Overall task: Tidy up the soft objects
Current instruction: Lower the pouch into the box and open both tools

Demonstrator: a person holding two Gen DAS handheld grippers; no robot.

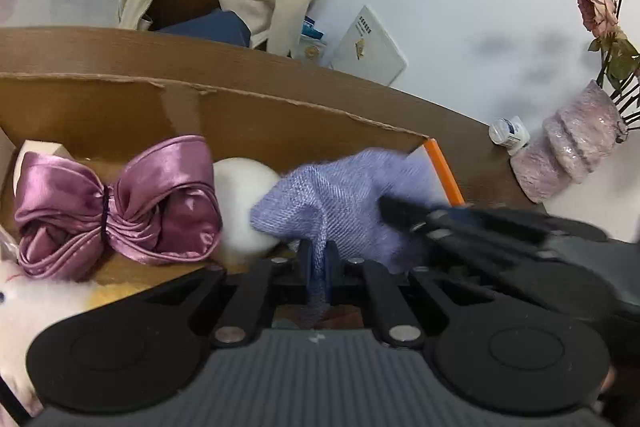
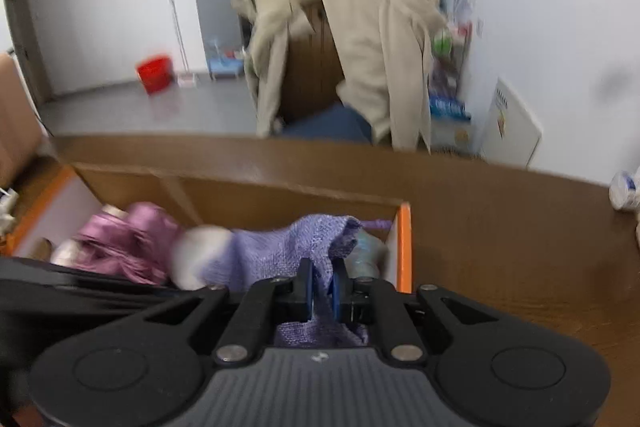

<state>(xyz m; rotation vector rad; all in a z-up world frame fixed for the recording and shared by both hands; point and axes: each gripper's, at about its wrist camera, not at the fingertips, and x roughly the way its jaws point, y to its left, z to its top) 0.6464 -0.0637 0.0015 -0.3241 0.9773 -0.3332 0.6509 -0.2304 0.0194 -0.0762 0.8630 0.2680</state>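
Lilac cloth (image 1: pixel 344 195) stretched sideways over box (image 1: pixel 280 115), both grippers (image 1: pixel 319 259) (image 2: pixel 322 287) clamping it.

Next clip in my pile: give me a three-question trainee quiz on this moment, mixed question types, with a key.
1. True or false: both grippers are shut on the same lilac cloth.
2. Multiple choice: the purple satin bow lies
A. in the cardboard box
B. on the chair
C. beside the vase
3. Fill in: the white ball sits between the bow and the ____.

Key:
1. True: the left gripper and the right gripper each pinch a fold of it.
2. A
3. cloth
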